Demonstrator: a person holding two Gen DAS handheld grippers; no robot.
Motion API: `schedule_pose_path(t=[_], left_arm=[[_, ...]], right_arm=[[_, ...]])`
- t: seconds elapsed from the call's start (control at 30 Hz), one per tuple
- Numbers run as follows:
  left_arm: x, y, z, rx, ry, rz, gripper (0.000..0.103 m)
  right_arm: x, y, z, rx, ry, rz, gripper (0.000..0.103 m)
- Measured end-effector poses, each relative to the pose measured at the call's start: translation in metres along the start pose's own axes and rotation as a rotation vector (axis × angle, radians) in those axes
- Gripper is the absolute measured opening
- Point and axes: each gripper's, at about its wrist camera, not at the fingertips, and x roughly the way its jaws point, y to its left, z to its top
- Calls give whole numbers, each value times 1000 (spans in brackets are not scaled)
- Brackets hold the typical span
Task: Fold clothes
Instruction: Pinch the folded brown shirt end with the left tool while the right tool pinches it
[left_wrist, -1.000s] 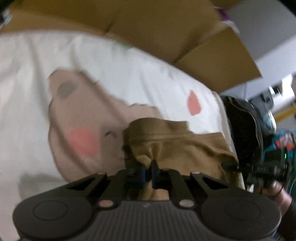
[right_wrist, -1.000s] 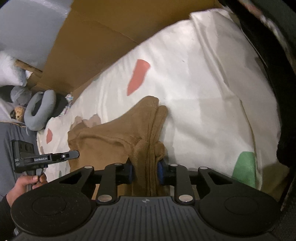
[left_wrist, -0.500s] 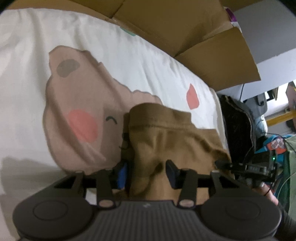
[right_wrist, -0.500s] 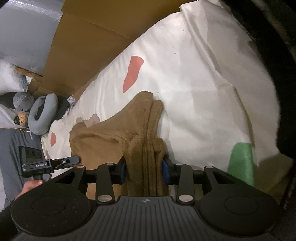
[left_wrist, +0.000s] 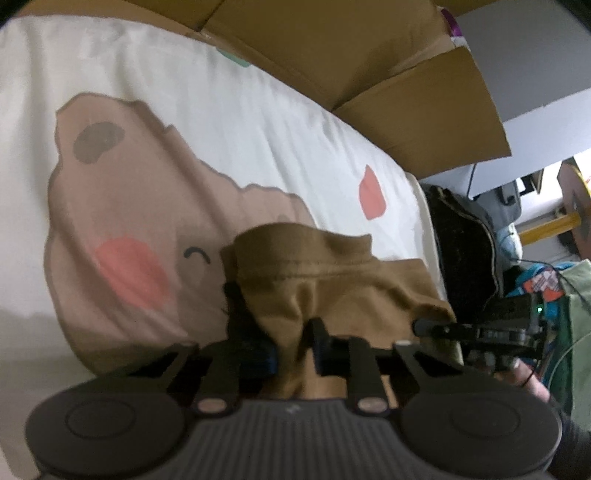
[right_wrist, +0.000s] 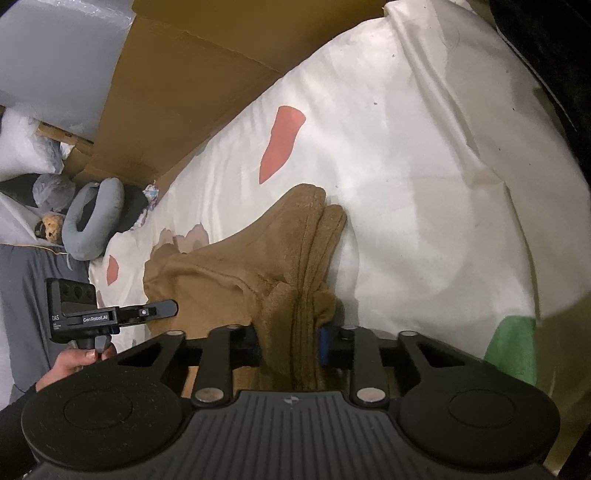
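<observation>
A brown garment lies bunched on a white bedsheet printed with a bear face. My left gripper has its jaws partly apart with a fold of the brown fabric between them. In the right wrist view the same garment lies folded in layers, and my right gripper has its jaws apart around the thick folded edge. The left gripper also shows at the left of the right wrist view, and the right gripper at the right of the left wrist view.
Brown cardboard stands behind the bed. A dark bag lies past the bed's right edge. A grey neck pillow and a small plush toy lie at the far left. A green patch marks the sheet near the right gripper.
The left jaws opened from shut on the fabric, then narrowed a little on a fold. The right jaws widened around the folded edge. The garment settled on the sheet.
</observation>
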Motion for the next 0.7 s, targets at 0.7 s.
schedule_pose_path(t=[0.7], left_arm=[[-24,-63,-5,63,-31,191,6]], right_arm=[[-13,59,4,-132,2,-168,18]])
